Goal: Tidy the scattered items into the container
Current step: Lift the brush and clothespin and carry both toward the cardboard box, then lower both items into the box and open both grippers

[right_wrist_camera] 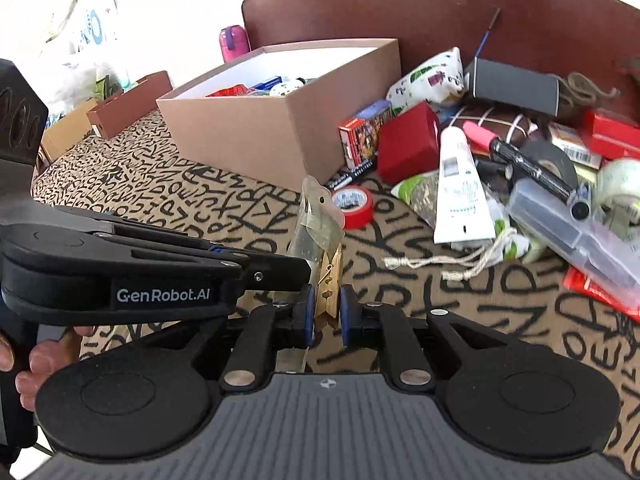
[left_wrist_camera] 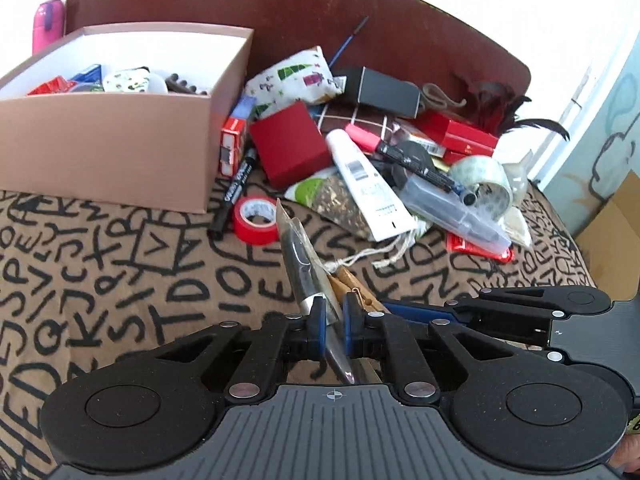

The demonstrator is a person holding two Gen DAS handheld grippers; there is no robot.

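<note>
My left gripper [left_wrist_camera: 334, 322] is shut on a clear plastic sleeve holding a dark pen-like item [left_wrist_camera: 298, 256], held above the lettered cloth. My right gripper [right_wrist_camera: 326, 316] is shut on a wooden clothespin [right_wrist_camera: 330, 280] clipped to that same sleeve [right_wrist_camera: 316, 216]; the clothespin also shows in the left wrist view [left_wrist_camera: 352, 284]. The tan cardboard box [left_wrist_camera: 120, 148] with several items inside stands at the left; it also shows in the right wrist view [right_wrist_camera: 256, 128]. The two grippers sit side by side, almost touching.
A pile of scattered items lies to the right: red tape roll [left_wrist_camera: 256, 220], red box [left_wrist_camera: 292, 144], white tube [left_wrist_camera: 368, 184], black marker [left_wrist_camera: 236, 188], clear tape [left_wrist_camera: 484, 180], clear case [left_wrist_camera: 452, 208]. A brown headboard [left_wrist_camera: 320, 4] stands behind. A small brown tray [right_wrist_camera: 128, 104] sits far left.
</note>
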